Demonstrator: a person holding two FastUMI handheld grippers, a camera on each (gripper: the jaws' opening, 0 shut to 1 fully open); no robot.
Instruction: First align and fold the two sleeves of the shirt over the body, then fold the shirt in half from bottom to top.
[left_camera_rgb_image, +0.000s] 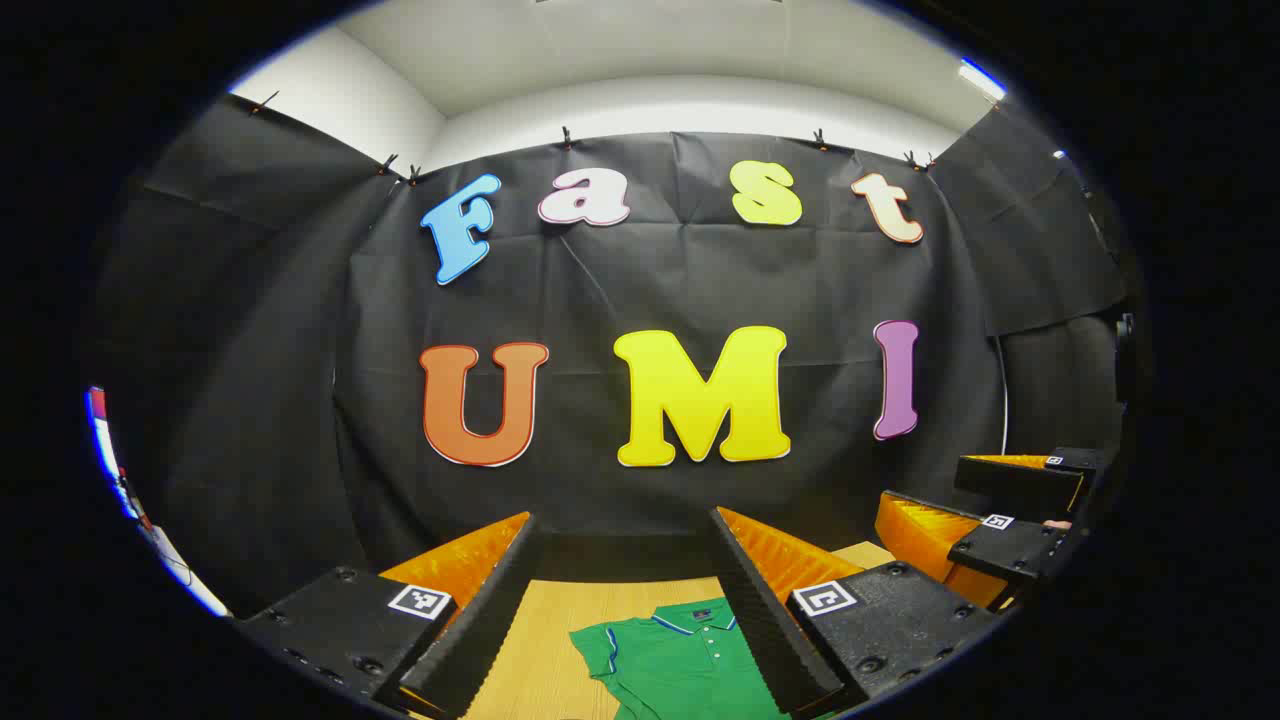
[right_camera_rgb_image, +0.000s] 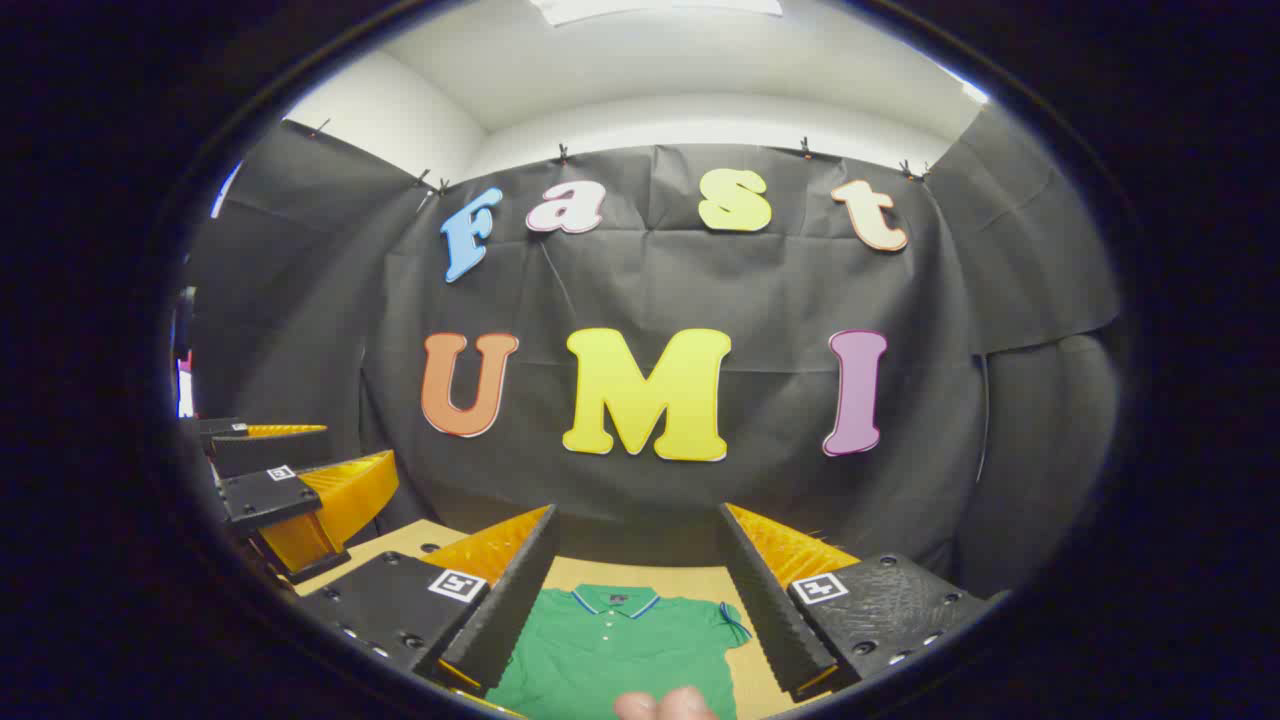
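Green short-sleeved polo shirt with a striped collar and a row of small white buttons lies flat on the light wooden table, collar toward the black cloth wall. In the left gripper view the shirt sits at six o'clock, between the two fingers of the left gripper, which stand wide apart, well above the fabric and hold nothing. One sleeve spreads out toward seven o'clock. The right gripper shows at four o'clock in that view, its fingers parted too.

In the right gripper view the shirt again lies at six o'clock, framed by the right gripper, fingers spread and empty above the table. A sleeve reaches toward five o'clock. The left gripper shows at eight o'clock, raised off the table. Fingertips of a person's hand peek in at the bottom edge, over the shirt.
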